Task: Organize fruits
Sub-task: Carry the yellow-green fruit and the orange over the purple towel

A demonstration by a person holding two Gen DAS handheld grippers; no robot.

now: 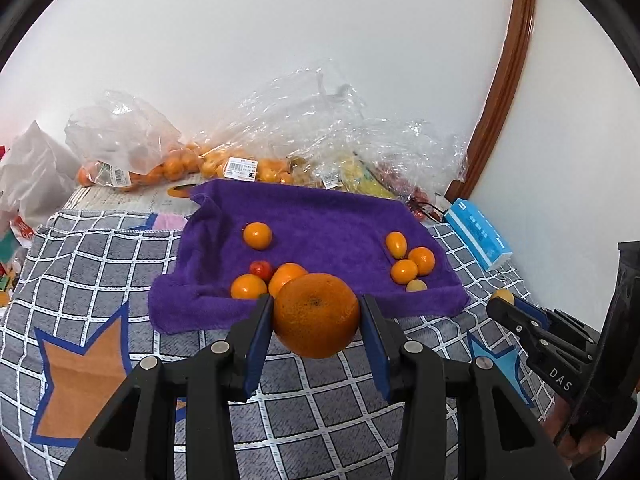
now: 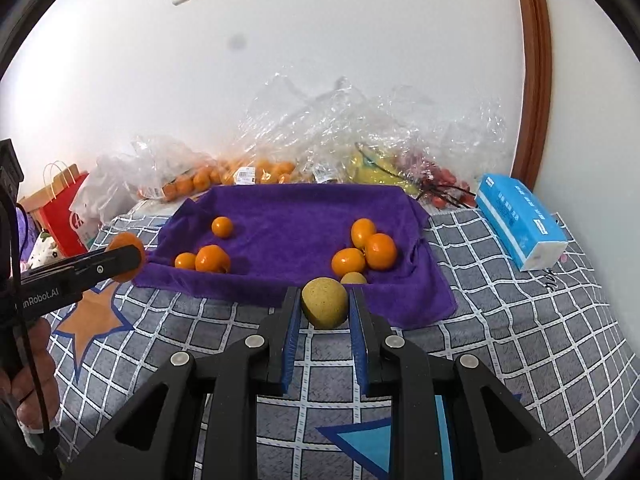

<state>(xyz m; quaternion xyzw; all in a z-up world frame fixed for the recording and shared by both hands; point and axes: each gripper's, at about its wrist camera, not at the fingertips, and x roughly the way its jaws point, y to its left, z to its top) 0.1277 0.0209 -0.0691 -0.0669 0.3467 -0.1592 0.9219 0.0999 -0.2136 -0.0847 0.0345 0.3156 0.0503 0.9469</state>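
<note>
Both claws loaded, fruit off the table.
Left claw (image 1: 316, 316) clamps an orange (image 1: 316, 315); right claw (image 2: 324, 308) clamps a yellow-green fruit (image 2: 324, 307). Purple towel (image 1: 320, 216) just ahead holds the sorted piles. Next: carry each to matching pile, release low.

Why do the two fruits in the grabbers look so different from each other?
The big orange in the left hand-held gripper is bright orange, while the small fruit in the right hand-held gripper is dull yellow-green and speckled. The big orange is much wider, so its jaws stand farther apart than those around the small fruit. Both are round, pinched between blue pads, and held above the checked cloth.
</note>
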